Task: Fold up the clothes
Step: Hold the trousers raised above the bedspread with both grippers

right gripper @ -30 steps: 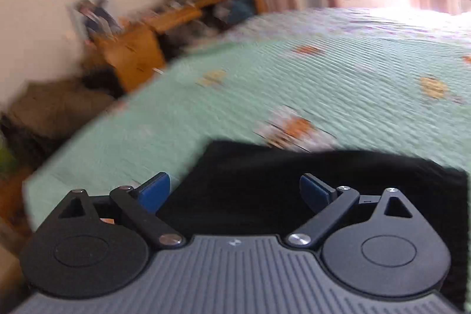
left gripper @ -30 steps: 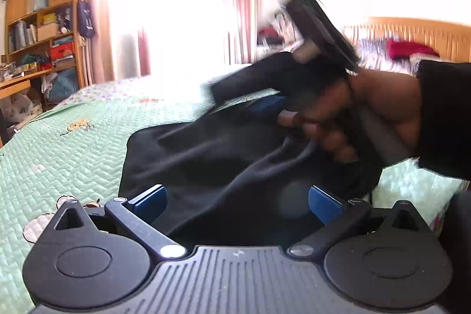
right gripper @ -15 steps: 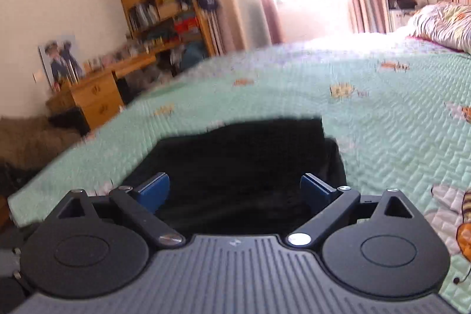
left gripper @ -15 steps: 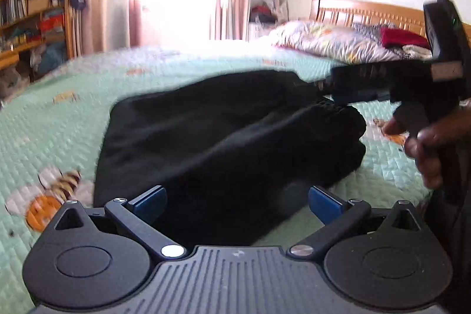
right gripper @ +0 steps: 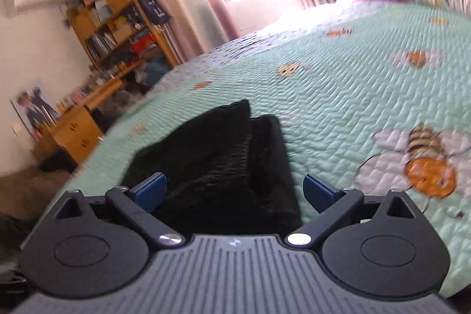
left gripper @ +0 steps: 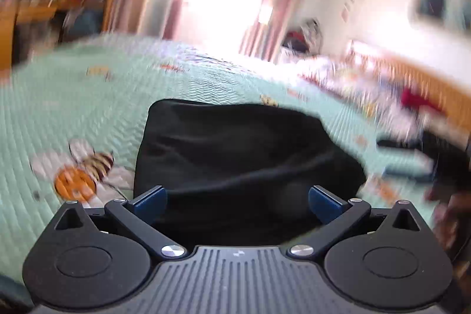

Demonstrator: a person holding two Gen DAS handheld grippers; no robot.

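A second ago my right hand held its gripper over the black garment (left gripper: 241, 155), gathered up and loose beneath it; that hand (left gripper: 450, 214) now sits at the right edge of my left view. The garment lies as a folded stack on the bed (right gripper: 347, 96). My right gripper (right gripper: 234, 190) has swung round to the stack's end, its jaws opening, pads clear of the cloth.

A bed (right gripper: 353, 84) with a mint quilted bee-print cover carries a folded black garment (right gripper: 229, 167), lying directly ahead of each hand-held gripper.
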